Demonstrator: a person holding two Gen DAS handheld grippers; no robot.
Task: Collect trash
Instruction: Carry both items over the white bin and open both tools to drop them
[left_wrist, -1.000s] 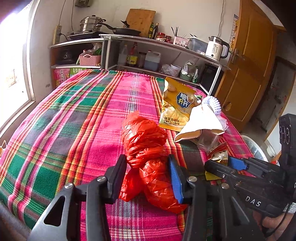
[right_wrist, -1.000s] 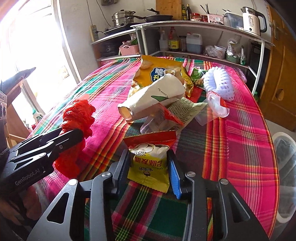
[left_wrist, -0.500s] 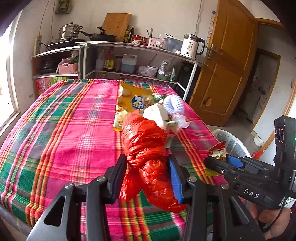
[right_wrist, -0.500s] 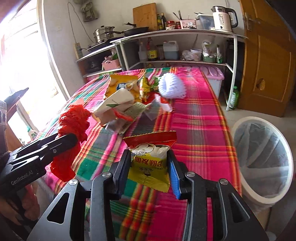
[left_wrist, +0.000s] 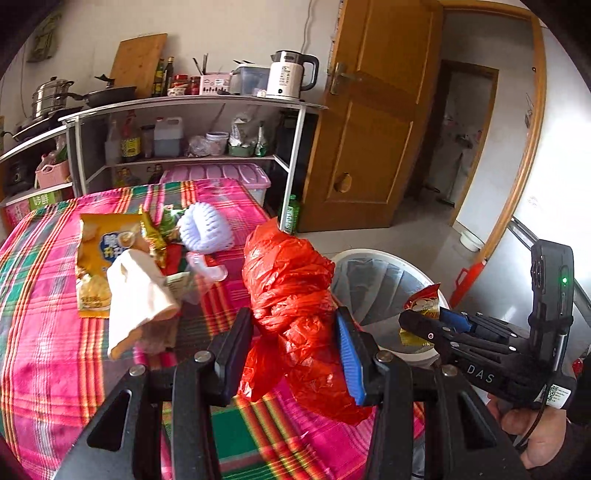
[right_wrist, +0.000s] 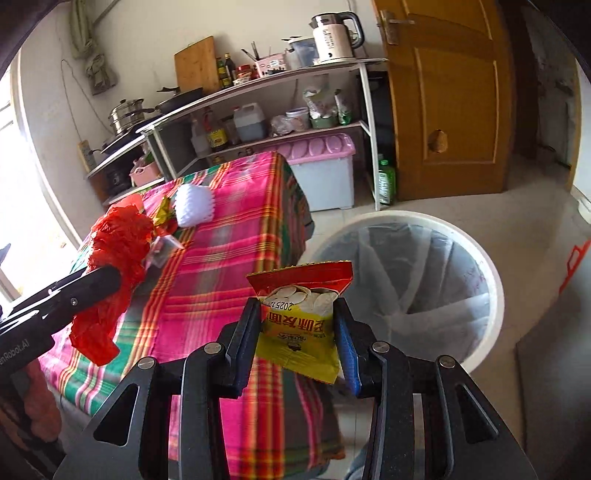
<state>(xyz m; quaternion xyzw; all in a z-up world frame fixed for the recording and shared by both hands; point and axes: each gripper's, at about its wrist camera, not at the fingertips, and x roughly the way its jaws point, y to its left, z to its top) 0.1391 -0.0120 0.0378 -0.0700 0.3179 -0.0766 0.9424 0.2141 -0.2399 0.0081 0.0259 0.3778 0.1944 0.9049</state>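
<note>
Red plastic bag (left_wrist: 295, 295) clamped in left gripper (left_wrist: 295, 343) | right gripper (right_wrist: 299, 328) pinches snack packet (right_wrist: 299, 317) beside bin (right_wrist: 406, 273)

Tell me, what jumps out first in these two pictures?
The crumpled red plastic bag, pinched in the left hand-held gripper above the edge of the pink plaid tablecloth. Next, the yellow snack packet held in the right hand-held gripper, just short of the white lined trash bin on the floor beside the table. More wrappers still lie on the cloth behind.
</note>
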